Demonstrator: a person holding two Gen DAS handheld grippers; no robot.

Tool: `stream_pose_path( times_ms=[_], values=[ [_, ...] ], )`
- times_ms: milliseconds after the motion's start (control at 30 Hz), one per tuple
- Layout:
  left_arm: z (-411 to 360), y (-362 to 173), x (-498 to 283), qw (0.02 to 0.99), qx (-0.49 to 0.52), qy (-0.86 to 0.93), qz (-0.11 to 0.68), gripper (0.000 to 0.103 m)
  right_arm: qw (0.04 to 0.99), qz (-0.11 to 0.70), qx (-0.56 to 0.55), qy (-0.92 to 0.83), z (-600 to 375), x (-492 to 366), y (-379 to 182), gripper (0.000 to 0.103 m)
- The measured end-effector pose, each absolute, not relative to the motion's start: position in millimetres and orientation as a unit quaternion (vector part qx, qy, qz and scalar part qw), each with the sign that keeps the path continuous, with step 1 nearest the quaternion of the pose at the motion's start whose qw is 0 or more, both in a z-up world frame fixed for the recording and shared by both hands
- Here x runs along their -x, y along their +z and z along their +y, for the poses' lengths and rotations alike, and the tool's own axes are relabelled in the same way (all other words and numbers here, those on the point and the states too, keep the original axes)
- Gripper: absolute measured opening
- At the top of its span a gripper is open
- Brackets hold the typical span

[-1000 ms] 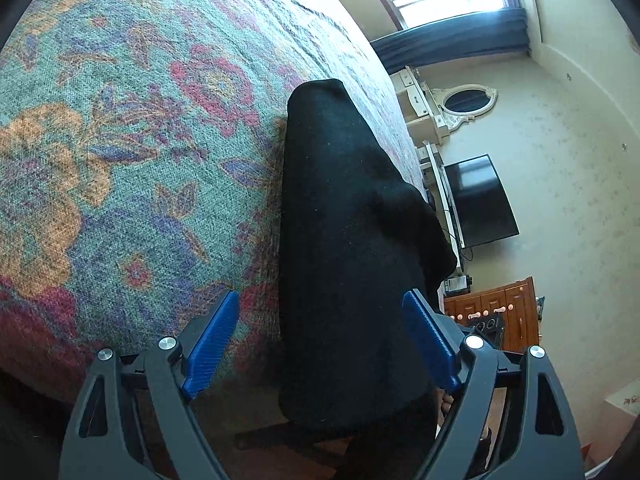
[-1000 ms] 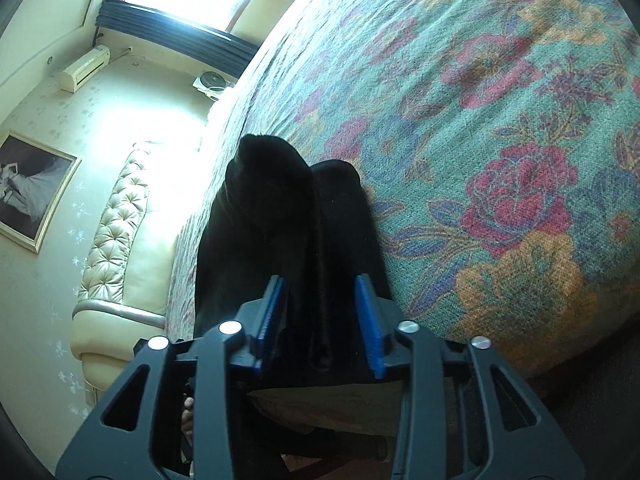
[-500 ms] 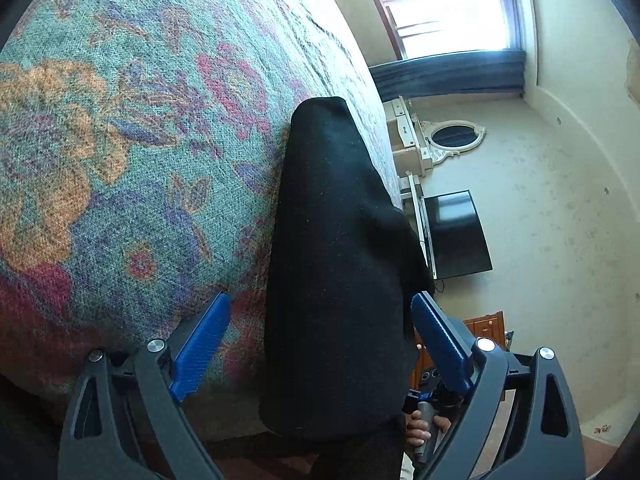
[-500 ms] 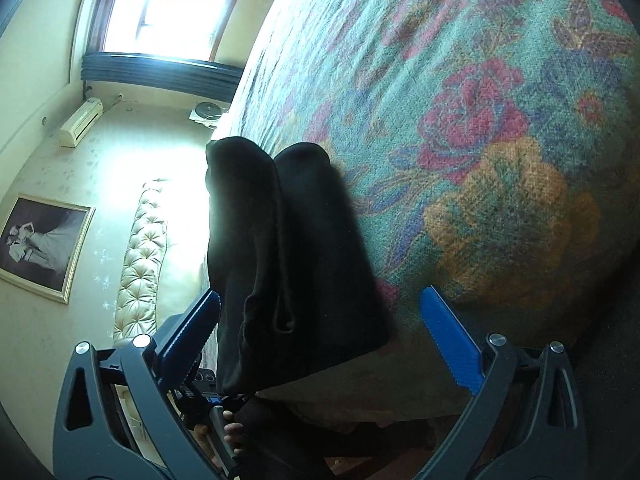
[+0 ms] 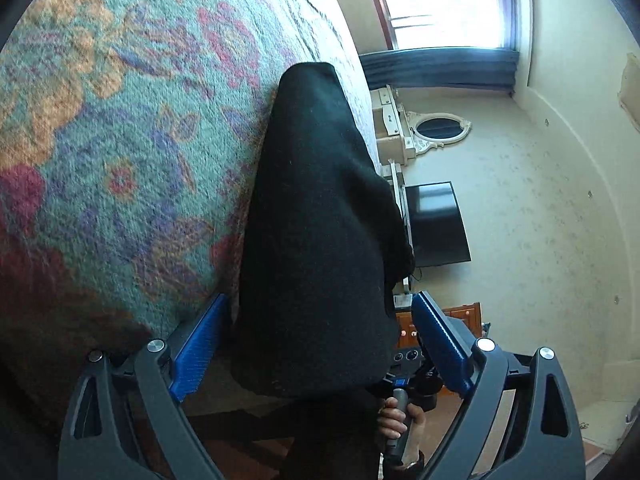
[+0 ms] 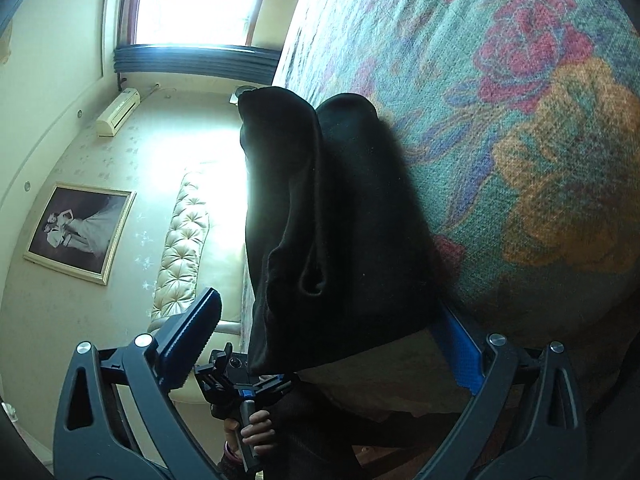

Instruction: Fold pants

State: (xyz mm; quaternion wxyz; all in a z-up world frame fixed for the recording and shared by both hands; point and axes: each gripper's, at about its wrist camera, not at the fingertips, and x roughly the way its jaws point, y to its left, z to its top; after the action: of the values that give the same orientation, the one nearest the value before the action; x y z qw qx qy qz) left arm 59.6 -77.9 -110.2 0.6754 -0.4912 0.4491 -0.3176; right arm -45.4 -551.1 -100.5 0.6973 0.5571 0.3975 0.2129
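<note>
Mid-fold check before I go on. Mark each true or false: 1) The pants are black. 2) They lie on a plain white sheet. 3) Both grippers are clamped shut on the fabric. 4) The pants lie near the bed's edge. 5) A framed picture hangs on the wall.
1) True: the pants are black.
2) False: they lie on a floral bedspread in teal, red and orange.
3) False: the left gripper and the right gripper both stand wide open, pads off the cloth.
4) True: the near end of the pants sits at the bed's edge.
5) True: a framed picture hangs beside the headboard.
</note>
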Motion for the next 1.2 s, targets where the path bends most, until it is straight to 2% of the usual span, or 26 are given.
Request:
stream_pose_path(
  times_ms=[33, 133, 267, 367, 400, 467, 500, 533, 733, 933, 1100, 1167, 1200],
  values=[
    [-79, -112, -59, 0.670, 0.495, -0.321, 0.451, 0.090, 0.699, 0.403, -0.552, 0.209, -547, 41, -99, 0.092],
    [-75, -119, -59, 0.654, 0.522, -0.313, 0.449, 0.090, 0.707, 0.416, -0.539, 0.190, -544, 32, -96, 0.065],
    [-66, -124, -59, 0.639, 0.547, -0.303, 0.448, 0.090, 0.708, 0.419, -0.536, 0.190, -545, 32, -95, 0.047],
    [-74, -112, -58, 0.659, 0.512, -0.313, 0.454, 0.090, 0.715, 0.413, -0.531, 0.192, -545, 33, -87, 0.039],
    [-77, -105, -60, 0.666, 0.498, -0.315, 0.457, 0.089, 0.716, 0.410, -0.531, 0.193, -545, 33, -84, 0.039],
    [-83, -97, -60, 0.682, 0.472, -0.310, 0.465, 0.067, 0.720, 0.407, -0.528, 0.195, -541, 31, -79, 0.037],
    [-83, -95, -61, 0.693, 0.452, -0.302, 0.474, 0.041, 0.721, 0.406, -0.527, 0.195, -540, 31, -78, 0.037],
    [-83, -94, -61, 0.697, 0.443, -0.301, 0.477, 0.039, 0.720, 0.405, -0.529, 0.196, -539, 30, -76, 0.036],
    [-73, -93, -58, 0.696, 0.444, -0.306, 0.474, 0.031, 0.730, 0.390, -0.524, 0.201, -541, 34, -62, 0.033],
    [-77, -70, -59, 0.721, 0.421, -0.321, 0.447, 0.030, 0.726, 0.390, -0.530, 0.199, -546, 39, -68, 0.031],
    [-80, -90, -55, 0.708, 0.422, -0.310, 0.474, 0.030, 0.712, 0.398, -0.547, 0.191, -551, 48, -89, 0.031],
    [-81, -94, -56, 0.699, 0.425, -0.317, 0.479, 0.032, 0.703, 0.406, -0.550, 0.198, -553, 47, -93, 0.038],
    [-81, -95, -56, 0.698, 0.424, -0.319, 0.481, 0.037, 0.705, 0.416, -0.540, 0.196, -553, 45, -91, 0.042]
  ],
)
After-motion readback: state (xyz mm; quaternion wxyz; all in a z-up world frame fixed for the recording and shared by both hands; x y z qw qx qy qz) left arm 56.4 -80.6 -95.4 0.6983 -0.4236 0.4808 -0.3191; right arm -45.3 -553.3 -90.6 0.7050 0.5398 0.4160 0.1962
